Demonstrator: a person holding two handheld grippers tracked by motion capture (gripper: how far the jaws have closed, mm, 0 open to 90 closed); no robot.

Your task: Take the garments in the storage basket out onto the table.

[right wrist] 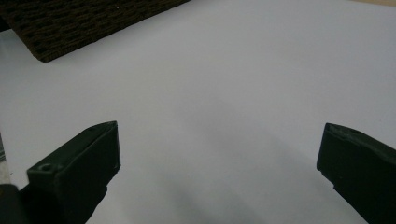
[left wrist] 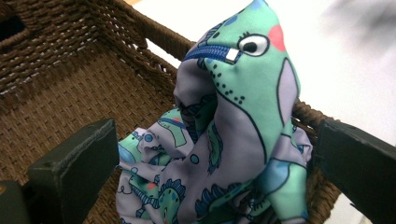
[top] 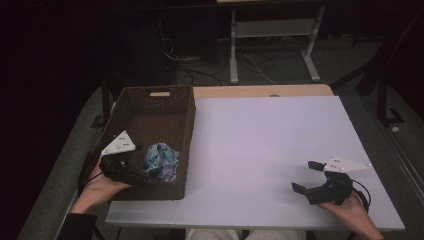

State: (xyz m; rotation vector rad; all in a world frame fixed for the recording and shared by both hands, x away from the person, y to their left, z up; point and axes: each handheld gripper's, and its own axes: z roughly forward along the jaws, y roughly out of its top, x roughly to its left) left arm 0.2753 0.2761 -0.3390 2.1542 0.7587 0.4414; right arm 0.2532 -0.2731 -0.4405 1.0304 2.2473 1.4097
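Jaws of the left gripper (left wrist: 215, 163) stand spread either side of the cloth (left wrist: 233, 135), not pinching it. That cloth lies crumpled in the basket (top: 150, 107), at its near right corner. Well right of the basket, the right gripper (top: 306, 176) hangs spread over the table (top: 260, 145).

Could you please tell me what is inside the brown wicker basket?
The brown wicker basket holds a crumpled mint-and-lilac dinosaur-print cloth at its near end, between the open left tongs. The rest shows bare woven floor. Whatever lies under the cloth is covered.
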